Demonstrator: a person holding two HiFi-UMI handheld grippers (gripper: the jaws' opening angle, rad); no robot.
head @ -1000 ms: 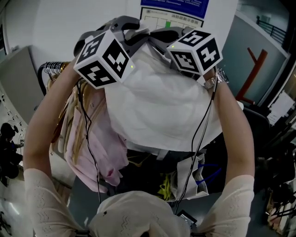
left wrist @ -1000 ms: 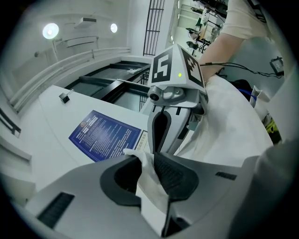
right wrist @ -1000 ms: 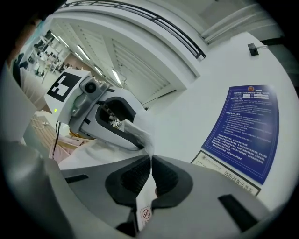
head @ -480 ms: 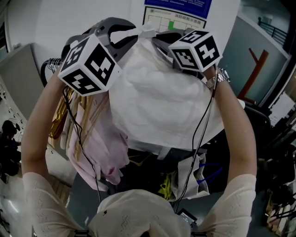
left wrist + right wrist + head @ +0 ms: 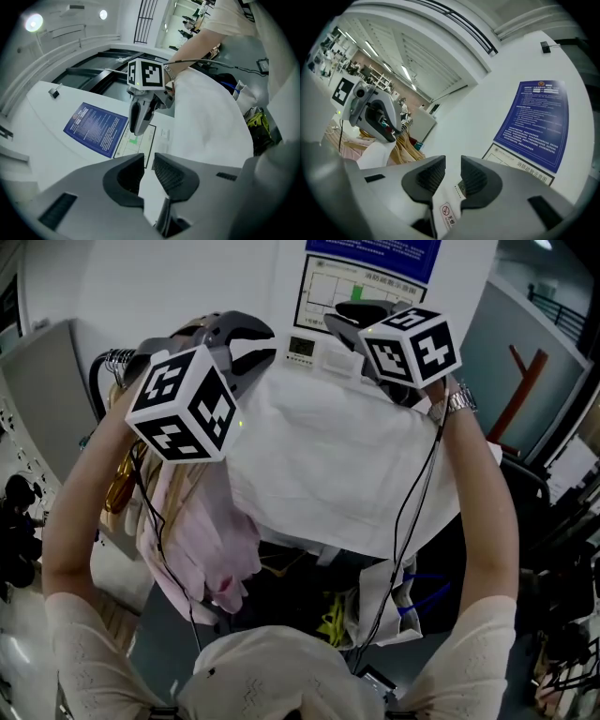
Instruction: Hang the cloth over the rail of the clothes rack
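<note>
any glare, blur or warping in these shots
Head view: fisheye bend, dark corners, white cloth bright yet detailed. Left gripper view: ceiling light flares, edges curve and darken. Right gripper view: heavy barrel distortion, blue poster looks sharp.

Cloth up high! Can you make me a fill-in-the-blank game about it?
The left gripper and the right gripper both hold up the ____ cloth.
The poster on the wall is ____.
The clothes hanging beside the cloth are ____.
Missing words: white; blue; pink.
</note>
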